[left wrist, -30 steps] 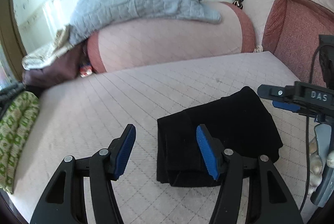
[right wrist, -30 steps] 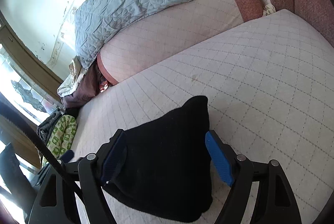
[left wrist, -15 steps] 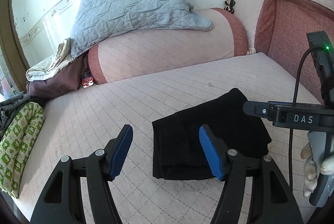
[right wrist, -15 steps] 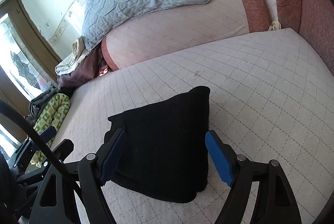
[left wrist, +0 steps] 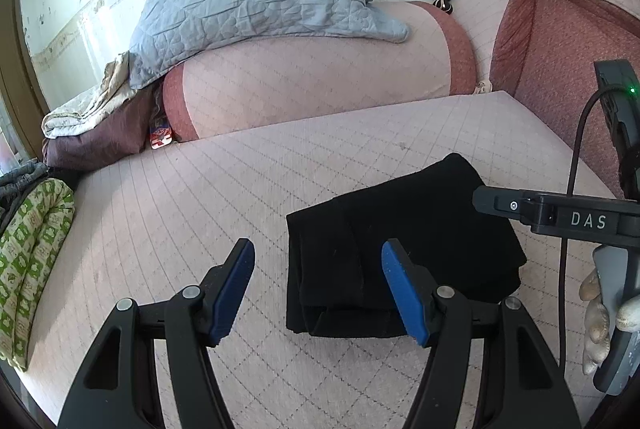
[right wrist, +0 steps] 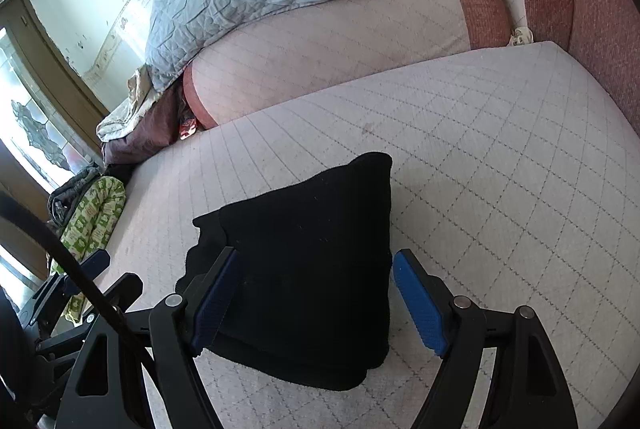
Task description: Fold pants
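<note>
Black pants [left wrist: 400,253], one pair, lie folded on the quilted bed [left wrist: 200,197]. Two tools hover above, left tool [left wrist: 318,285] and right tool [right wrist: 316,301], both spread apart, gripping nothing.

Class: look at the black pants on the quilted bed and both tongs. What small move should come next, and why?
Probably draw both tongs back. The black pants already lie as a compact folded stack on the bed, and the left tongs and right tongs stand open, gripping nothing.

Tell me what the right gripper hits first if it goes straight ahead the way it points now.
Most likely the folded black pants: the right gripper angles down with open jaws, and the pants lie on the quilted bed cover between and ahead of them. Depth is unclear.
</note>
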